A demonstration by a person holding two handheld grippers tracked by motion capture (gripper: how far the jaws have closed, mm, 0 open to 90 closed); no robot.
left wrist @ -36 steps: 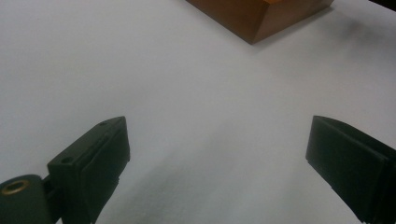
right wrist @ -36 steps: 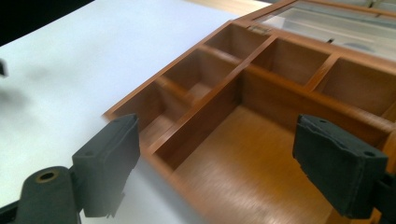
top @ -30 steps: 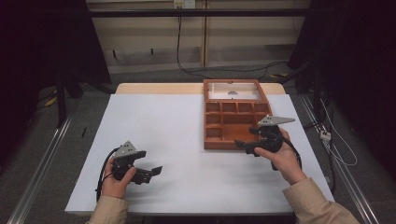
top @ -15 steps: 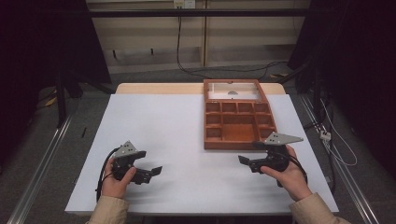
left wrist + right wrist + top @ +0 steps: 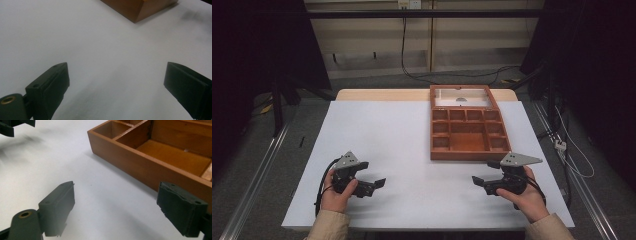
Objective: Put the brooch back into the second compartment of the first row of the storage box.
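While I watch from the high view, my left hand-held gripper [image 5: 374, 184] sits low over the near left part of the white surface [image 5: 402, 145], and my right hand-held gripper [image 5: 482, 175] sits over the near right part, just in front of the wooden compartment tray [image 5: 468, 129]. Both are released: in the left gripper view the two black jaws stand wide apart with bare white surface between them, and the same holds in the right gripper view. Neither one holds or touches anything that I can see (each is gripped by a hand coming in from the bottom edge).

From the right hand-held gripper [image 5: 115, 210] the wooden compartment tray [image 5: 140, 162] lies close ahead and to one side, its front wall near the far jaw but apart from it; the compartments I can see into look bare wood. From the left hand-held gripper [image 5: 115, 85] one corner of the wooden compartment tray [image 5: 137, 10] shows well away at the top. The tray's far section has a pale, clear-looking lid.
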